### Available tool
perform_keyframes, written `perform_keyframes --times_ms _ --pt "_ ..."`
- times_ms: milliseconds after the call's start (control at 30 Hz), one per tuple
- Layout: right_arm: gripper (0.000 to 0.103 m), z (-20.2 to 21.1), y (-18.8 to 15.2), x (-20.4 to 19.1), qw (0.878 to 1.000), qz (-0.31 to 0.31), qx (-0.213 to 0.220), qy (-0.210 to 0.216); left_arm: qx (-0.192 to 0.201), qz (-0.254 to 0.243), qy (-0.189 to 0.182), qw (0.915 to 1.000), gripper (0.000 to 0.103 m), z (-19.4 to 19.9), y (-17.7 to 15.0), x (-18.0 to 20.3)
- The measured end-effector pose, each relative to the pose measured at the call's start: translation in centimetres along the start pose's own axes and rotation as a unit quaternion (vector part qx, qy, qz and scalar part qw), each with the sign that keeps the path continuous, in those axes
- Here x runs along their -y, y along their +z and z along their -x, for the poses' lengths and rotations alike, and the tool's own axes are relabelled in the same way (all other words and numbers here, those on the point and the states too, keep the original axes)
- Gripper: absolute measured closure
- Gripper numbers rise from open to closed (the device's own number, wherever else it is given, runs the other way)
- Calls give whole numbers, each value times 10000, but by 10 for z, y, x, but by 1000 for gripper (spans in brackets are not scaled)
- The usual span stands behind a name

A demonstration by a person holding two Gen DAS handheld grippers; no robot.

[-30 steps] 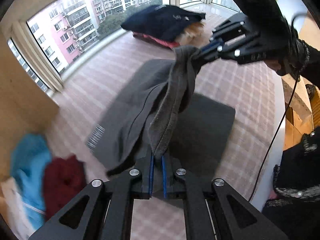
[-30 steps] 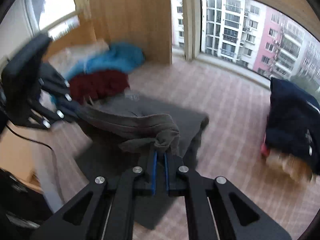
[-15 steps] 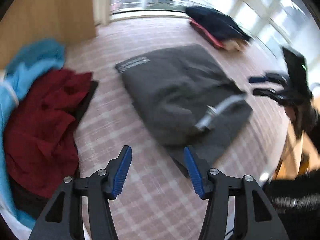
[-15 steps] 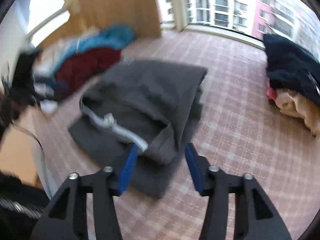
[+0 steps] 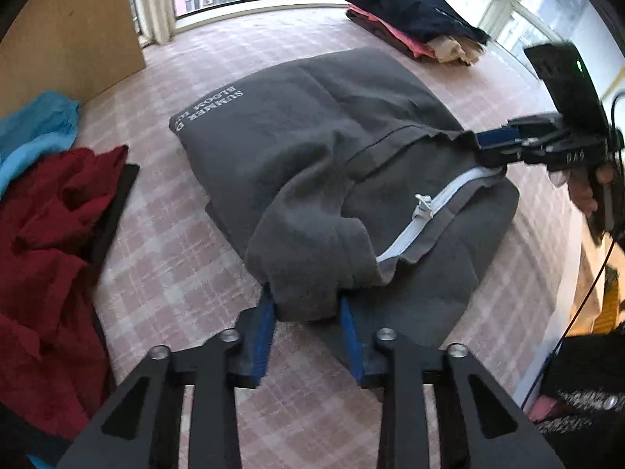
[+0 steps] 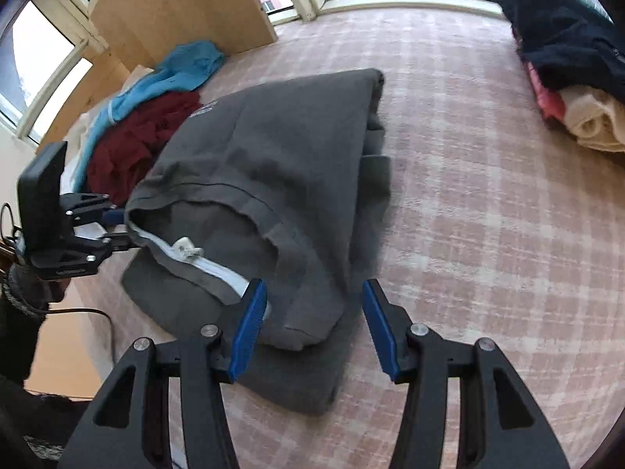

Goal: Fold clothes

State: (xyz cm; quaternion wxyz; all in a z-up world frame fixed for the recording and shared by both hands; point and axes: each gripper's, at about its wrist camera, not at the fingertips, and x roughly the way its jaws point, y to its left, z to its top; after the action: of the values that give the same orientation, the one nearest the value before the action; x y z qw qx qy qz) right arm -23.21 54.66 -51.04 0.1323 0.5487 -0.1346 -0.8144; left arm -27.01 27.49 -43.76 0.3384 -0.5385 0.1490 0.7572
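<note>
A dark grey zip garment [image 5: 312, 148] with white lettering and a white zipper [image 5: 429, 203] lies folded on the plaid surface; it also shows in the right wrist view [image 6: 273, 164]. My left gripper [image 5: 308, 328] is open, its blue pads [image 5: 262, 332] on either side of the garment's near folded edge. My right gripper [image 6: 312, 324] is open, with the garment's corner lying between its pads [image 6: 250, 324]. Each gripper shows in the other's view: the right one [image 5: 496, 144] at the garment's right edge, the left one [image 6: 113, 226] at its left edge.
A pile of dark red [image 5: 47, 242] and blue [image 5: 35, 129] clothes lies at the left by a wooden panel [image 5: 70, 39]. A stack of folded clothes topped by a navy one [image 5: 406, 11] sits by the window. The table's edge [image 5: 562, 297] runs along the right.
One second ago both grippers were shut on the garment and held it up. They have since let go, the garment has dropped flat, and both open grippers have moved back to its near edge.
</note>
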Motion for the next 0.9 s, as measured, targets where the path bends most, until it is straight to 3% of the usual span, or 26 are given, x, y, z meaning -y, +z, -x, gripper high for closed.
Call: perform_keyframes --times_ms 167,233,267,333,633,767,867,900 --pt "53 -1 -4 -18 9984 521 -37 -234 26 -222 -91 9997 95 5 -2 2" --pt "69 -11 -2 -21 9973 640 -198 -310 11 -249 -98 9996 97 6 -2 2" --pt "89 -14 0 -21 9969 659 -238 -357 11 -271 -90 9996 97 5 -1 2" --pt "92 -14 5 -19 9969 645 -285 -353 42 -241 -195 9995 98 3 3 2" --pt "94 52 16 -25 9979 634 -129 -36 509 -420 -482 9967 97 62 9 17" --pt "94 32 -5 -24 9967 676 -438 -139 -52 -540 -555 9970 94 26 -17 24" --pt "90 11 -20 -25 9935 825 -687 -384 -427 -574 -556 9959 79 9 -35 26" --pt "83 11 -23 -28 9916 911 -791 -465 -514 -546 -519 9958 77 10 -39 24"
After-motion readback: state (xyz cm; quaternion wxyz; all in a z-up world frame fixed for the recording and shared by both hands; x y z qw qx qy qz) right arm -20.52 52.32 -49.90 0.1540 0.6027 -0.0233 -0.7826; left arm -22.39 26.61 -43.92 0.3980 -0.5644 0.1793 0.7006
